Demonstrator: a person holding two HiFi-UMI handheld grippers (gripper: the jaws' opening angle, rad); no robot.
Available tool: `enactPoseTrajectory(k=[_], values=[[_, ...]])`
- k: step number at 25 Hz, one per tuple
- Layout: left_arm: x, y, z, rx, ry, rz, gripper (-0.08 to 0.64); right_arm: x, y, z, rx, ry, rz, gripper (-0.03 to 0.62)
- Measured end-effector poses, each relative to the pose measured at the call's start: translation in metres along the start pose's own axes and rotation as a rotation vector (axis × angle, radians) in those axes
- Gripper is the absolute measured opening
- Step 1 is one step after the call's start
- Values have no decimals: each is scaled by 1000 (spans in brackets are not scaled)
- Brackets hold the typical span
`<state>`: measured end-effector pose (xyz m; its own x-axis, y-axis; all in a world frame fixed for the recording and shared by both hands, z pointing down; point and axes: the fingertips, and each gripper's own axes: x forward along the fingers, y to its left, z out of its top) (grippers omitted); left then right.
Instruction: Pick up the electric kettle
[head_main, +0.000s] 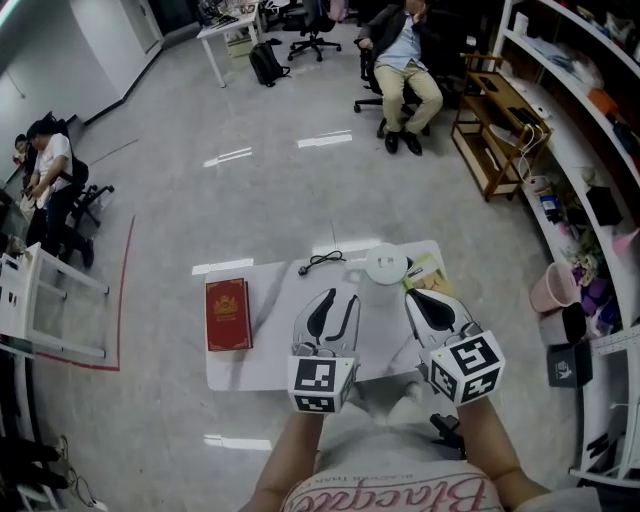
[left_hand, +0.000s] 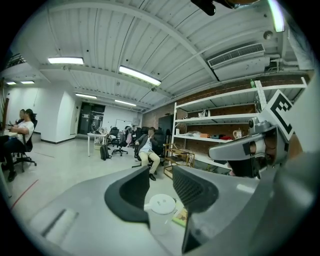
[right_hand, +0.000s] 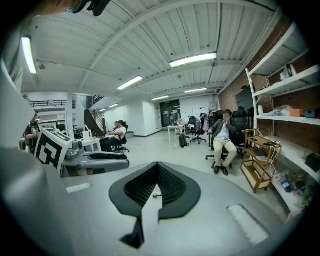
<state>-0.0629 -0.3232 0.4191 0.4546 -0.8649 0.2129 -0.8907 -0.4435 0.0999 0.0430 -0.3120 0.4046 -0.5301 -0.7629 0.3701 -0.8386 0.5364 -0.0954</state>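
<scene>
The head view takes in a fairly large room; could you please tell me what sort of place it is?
Probably an open-plan office or lab workspace: a person sits in a wheeled office chair, a white desk stands at the far end, and long open shelves line the right side.

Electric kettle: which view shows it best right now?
Left gripper view: the electric kettle shows closest, side and top, beyond the left gripper's open jaws. Head view shows only its lid from above. Right gripper view misses it.
</scene>
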Motion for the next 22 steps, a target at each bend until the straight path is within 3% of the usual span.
enactPoseTrajectory(k=[6, 11, 22], values=[[16, -11, -9, 42, -6, 41, 132, 8, -19, -16, 16, 15, 57, 23], [33, -18, -29, 27, 13, 101, 132, 15, -39, -43, -7, 67, 111, 23], [73, -26, -82, 110, 36, 153, 132, 38, -91, -99, 18, 44, 111, 23]])
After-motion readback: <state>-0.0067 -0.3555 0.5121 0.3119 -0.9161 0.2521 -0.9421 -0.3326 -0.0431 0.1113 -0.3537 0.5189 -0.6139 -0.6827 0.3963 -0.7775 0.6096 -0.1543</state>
